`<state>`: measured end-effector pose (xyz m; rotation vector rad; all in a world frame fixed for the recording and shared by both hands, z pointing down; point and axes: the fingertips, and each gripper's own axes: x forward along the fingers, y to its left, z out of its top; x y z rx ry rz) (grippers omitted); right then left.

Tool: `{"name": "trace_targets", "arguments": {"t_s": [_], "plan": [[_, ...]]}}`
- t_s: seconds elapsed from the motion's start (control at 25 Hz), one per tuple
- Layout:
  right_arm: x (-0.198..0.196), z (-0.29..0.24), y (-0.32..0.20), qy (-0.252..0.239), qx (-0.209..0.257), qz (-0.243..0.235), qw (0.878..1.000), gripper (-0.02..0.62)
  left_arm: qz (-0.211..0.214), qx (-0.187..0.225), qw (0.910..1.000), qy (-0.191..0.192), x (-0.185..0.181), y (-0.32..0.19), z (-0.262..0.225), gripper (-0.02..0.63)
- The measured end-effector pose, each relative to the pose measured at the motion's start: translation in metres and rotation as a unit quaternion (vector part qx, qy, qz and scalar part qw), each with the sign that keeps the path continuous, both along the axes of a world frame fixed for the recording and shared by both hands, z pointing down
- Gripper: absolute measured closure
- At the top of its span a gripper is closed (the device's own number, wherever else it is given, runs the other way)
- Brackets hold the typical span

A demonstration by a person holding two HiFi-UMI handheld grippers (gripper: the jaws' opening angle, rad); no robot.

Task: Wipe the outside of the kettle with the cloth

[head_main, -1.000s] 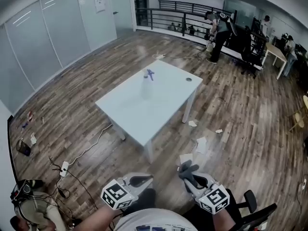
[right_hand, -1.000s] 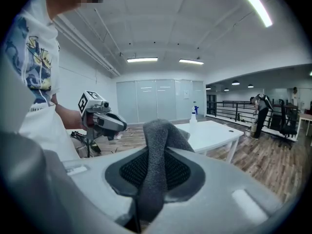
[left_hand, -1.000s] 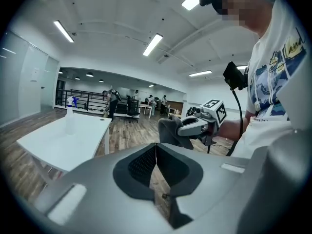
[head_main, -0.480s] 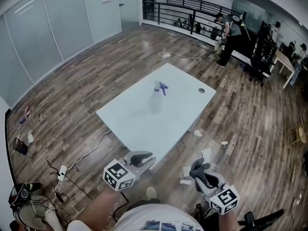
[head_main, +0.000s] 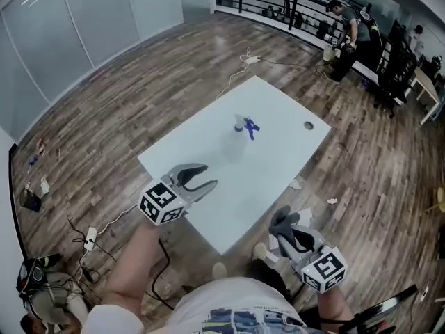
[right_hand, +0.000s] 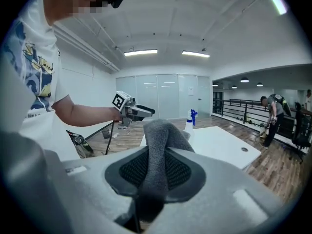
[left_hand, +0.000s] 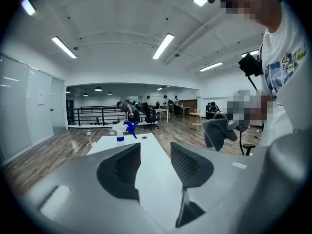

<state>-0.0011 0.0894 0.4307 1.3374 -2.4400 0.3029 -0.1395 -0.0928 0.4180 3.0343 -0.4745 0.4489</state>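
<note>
Head view, left gripper (head_main: 208, 175): held over the near-left part of the white table (head_main: 208, 145). Its jaws are spread and have just been opening, with nothing between them.
Head view, right gripper (head_main: 284, 229): off the table's near corner, over the wood floor (head_main: 125, 96). Its jaws are pressed on a grey cloth (head_main: 282, 220) that bunches past the tips.
Head view, spray bottle (head_main: 245, 126): blue-headed and upright near the table's middle, well apart from both grippers.
Left gripper view, jaws: apart, with only bare tabletop showing in the gap.
Left gripper view, cloth (left_hand: 218, 132): hangs at the right, beside the person's white shirt (left_hand: 287, 67). The spray bottle stands far down the table.
Right gripper view, jaws: pinching the cloth, whose fold stands up between the pads.
Right gripper view, left gripper: at the left, on a bare forearm (right_hand: 83, 113), short of the spray bottle on the table.
</note>
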Motion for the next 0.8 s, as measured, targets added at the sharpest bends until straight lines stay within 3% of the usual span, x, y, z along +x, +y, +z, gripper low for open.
{"name": "trace_targets", "arguments": {"t_s": [0.24,0.44,0.8], "plan": [[0.024,-0.002,-0.068,-0.004,-0.005,-0.044,0.999,0.515,0.004,-0.018,0.9998,-0.001,0.035,-0.079,0.012,0.372],[0.061,0.004,-0.111,-0.011,-0.023,-0.08,0.996,0.515,-0.024,-0.053,0.998,-0.026,0.069,-0.134,0.051,0.324],[0.118,0.024,-0.166,-0.012,-0.075,-0.1,0.992,0.515,-0.024,-0.066,0.9968,-0.038,0.123,-0.191,0.084,0.275]]}}
